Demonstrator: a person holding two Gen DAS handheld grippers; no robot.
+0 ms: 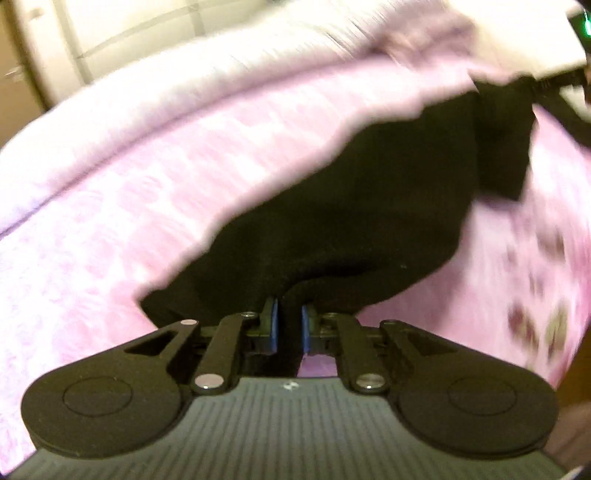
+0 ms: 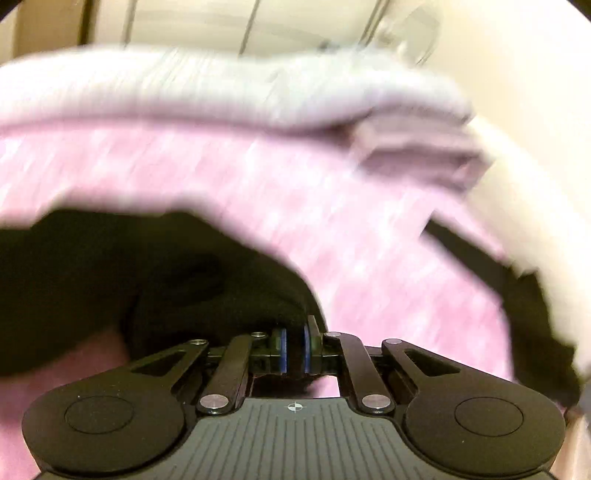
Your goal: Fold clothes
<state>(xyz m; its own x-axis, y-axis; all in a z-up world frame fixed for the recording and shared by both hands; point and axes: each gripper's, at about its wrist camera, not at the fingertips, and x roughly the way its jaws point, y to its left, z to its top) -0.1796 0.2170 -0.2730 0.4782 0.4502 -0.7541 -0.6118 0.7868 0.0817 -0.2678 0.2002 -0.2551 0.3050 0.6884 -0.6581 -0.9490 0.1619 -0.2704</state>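
A black garment (image 1: 369, 206) stretches over a pink bedspread (image 1: 147, 206). My left gripper (image 1: 289, 314) is shut on a bunched fold of it, and the cloth runs up and right from the blue pads. In the right wrist view the same black garment (image 2: 129, 273) fills the left side, and my right gripper (image 2: 293, 339) is shut on its edge. Both views are blurred by motion. The far end of the garment reaches a dark corner (image 1: 506, 147) at the upper right.
A pale folded blanket (image 2: 258, 92) lies along the far edge of the pink bedspread (image 2: 369, 240). A white pillow or cushion (image 2: 524, 221) with a black strap (image 2: 472, 254) sits at the right. Cream cupboard doors (image 1: 129, 26) stand behind the bed.
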